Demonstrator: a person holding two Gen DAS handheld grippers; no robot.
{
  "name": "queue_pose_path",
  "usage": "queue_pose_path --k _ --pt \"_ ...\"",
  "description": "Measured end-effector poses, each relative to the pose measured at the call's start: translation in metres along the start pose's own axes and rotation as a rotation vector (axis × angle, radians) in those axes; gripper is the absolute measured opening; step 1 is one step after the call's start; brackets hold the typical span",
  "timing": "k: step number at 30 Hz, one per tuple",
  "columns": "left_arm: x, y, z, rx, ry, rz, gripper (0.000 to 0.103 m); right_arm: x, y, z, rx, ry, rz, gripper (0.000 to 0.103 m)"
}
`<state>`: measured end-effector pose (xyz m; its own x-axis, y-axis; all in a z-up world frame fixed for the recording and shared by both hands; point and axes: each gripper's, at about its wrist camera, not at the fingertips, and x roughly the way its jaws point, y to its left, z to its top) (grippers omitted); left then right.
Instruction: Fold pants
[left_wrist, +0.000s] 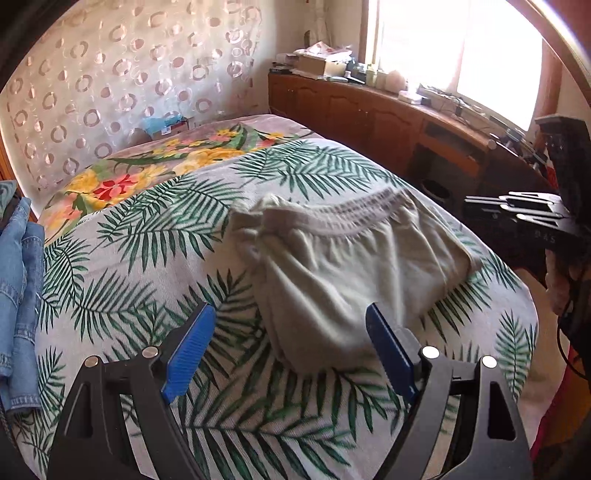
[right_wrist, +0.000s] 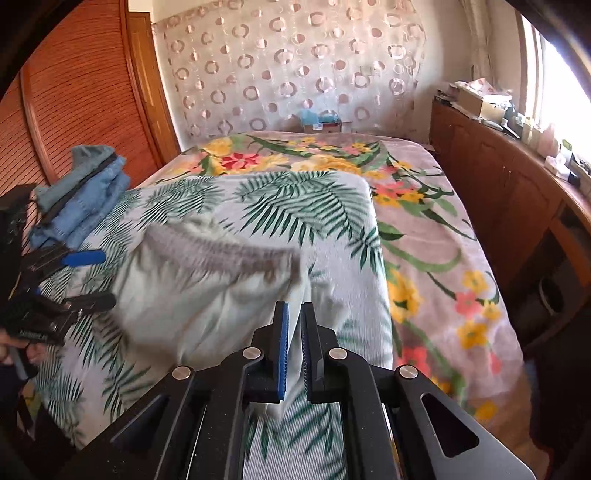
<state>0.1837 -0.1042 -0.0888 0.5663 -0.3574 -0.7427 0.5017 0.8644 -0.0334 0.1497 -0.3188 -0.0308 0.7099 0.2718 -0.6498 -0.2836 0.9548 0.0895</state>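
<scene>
Bed w/ floral blanket (right_wrist: 436, 236), palm-leaf sheet (left_wrist: 147, 236) on top, pale pants (left_wrist: 332, 273) mid-sheet, denim pile (right_wrist: 88, 199) at edge

Stood in a sunlit bedroom: bed (right_wrist: 424, 229) under a floral blanket (right_wrist: 436, 258), with a palm-leaf sheet (left_wrist: 155, 236) spread over its near end. Backed by a wall hung with a ring-patterned curtain (right_wrist: 295, 66). Flanked on one side by a louvred wooden wardrobe (right_wrist: 74, 92), on the other by a long cluttered wooden cabinet (left_wrist: 369, 114) beneath a bright window (left_wrist: 461, 48).
</scene>
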Motion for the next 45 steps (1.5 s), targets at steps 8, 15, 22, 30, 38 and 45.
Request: queue_pose_path --k 8,15,22,30,38,45 --pt "0.002 -0.007 -0.016 0.027 0.032 -0.016 0.078 -0.02 0.005 -0.036 -0.027 0.03 0.01 0.025" --pt "0.015 -0.008 -0.016 0.014 0.075 -0.054 0.055 -0.012 0.01 -0.04 -0.082 0.06 -0.017 0.027" --pt "0.02 -0.018 -0.012 0.038 0.087 -0.05 0.039 0.0 0.013 -0.034 -0.107 0.063 -0.004 0.027" --pt "0.023 -0.016 -0.012 0.036 0.095 -0.036 0.037 -0.007 0.008 -0.037 -0.122 0.03 -0.006 0.004" --pt "0.023 -0.014 -0.013 0.04 0.094 -0.041 0.037 -0.017 -0.007 -0.039 -0.071 0.009 -0.043 0.002" --pt "0.018 -0.016 -0.015 0.04 0.072 -0.051 0.024 -0.019 0.0 -0.042 -0.079 0.019 -0.021 0.002"
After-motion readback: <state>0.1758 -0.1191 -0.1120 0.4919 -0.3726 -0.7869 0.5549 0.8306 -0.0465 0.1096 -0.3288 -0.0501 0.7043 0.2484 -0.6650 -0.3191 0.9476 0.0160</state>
